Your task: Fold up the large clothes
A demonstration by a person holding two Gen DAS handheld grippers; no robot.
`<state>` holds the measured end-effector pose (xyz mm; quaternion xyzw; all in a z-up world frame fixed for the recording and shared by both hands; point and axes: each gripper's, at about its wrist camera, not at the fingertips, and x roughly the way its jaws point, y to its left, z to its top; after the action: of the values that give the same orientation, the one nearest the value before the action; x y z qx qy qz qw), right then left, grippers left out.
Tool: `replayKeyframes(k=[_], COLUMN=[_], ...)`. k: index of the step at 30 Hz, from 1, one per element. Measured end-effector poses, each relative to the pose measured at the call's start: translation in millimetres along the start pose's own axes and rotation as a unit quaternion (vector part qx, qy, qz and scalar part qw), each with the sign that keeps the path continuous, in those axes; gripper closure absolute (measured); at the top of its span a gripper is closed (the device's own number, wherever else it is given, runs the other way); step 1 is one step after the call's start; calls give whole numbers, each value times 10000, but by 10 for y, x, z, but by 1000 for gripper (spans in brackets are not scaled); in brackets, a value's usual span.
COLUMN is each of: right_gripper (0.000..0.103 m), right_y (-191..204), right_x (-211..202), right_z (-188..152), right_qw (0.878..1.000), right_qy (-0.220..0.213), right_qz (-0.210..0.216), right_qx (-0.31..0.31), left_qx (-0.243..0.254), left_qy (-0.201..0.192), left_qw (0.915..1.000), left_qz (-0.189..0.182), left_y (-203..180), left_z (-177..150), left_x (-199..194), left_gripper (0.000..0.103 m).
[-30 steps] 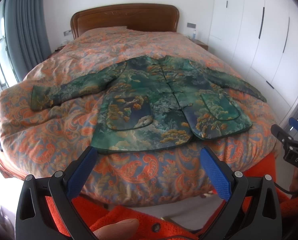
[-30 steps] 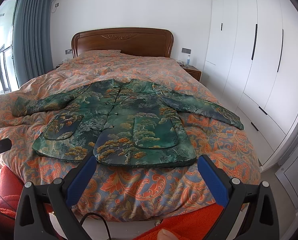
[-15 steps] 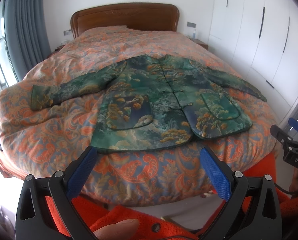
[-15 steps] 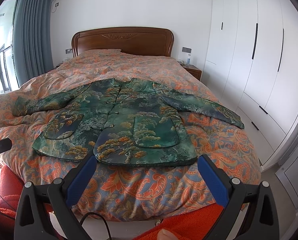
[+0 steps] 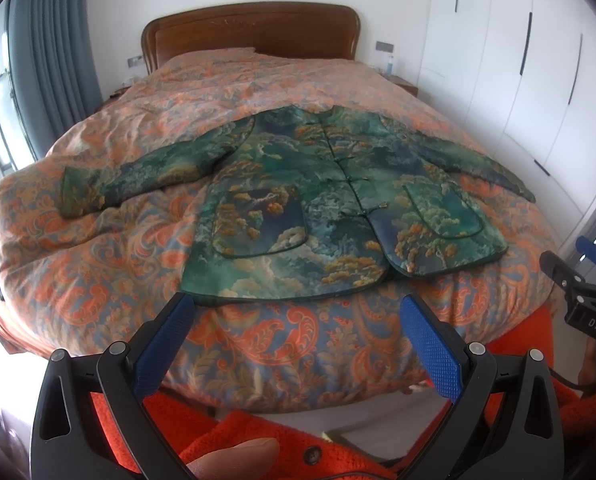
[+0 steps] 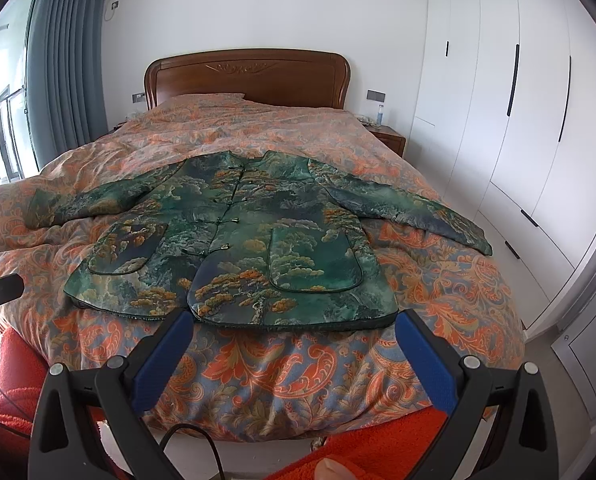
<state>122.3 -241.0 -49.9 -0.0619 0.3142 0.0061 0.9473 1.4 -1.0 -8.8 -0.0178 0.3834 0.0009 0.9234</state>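
Note:
A green patterned jacket [image 5: 329, 200] [image 6: 250, 240] with knot buttons and two front pockets lies flat, front up, on the bed, both sleeves spread out sideways. Its hem faces me near the foot of the bed. My left gripper [image 5: 298, 312] is open, hovering short of the hem with nothing between its blue pads. My right gripper [image 6: 294, 330] is open too, just in front of the hem's right half. The right gripper [image 5: 577, 276] also shows at the right edge of the left wrist view.
The bed carries an orange paisley quilt [image 6: 337, 360] and a wooden headboard [image 6: 250, 76]. White wardrobes [image 6: 497, 100] line the right side, a grey curtain [image 6: 66, 60] the left. A person's orange sleeves [image 5: 258, 432] and a thumb [image 5: 234, 456] show below the grippers.

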Motion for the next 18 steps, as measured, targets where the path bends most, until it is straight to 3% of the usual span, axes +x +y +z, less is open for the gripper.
replayKeyframes(k=[18], right_gripper=[0], right_y=[48], right_x=[73], right_z=[23], right_qw=[10000], right_qy=[39], right_qz=[34], right_qx=[-77], left_qx=[-34], left_qy=[4], left_qw=[10000], left_qz=[11], left_y=[69], left_z=[-137], left_x=[81], left_gripper=[0])
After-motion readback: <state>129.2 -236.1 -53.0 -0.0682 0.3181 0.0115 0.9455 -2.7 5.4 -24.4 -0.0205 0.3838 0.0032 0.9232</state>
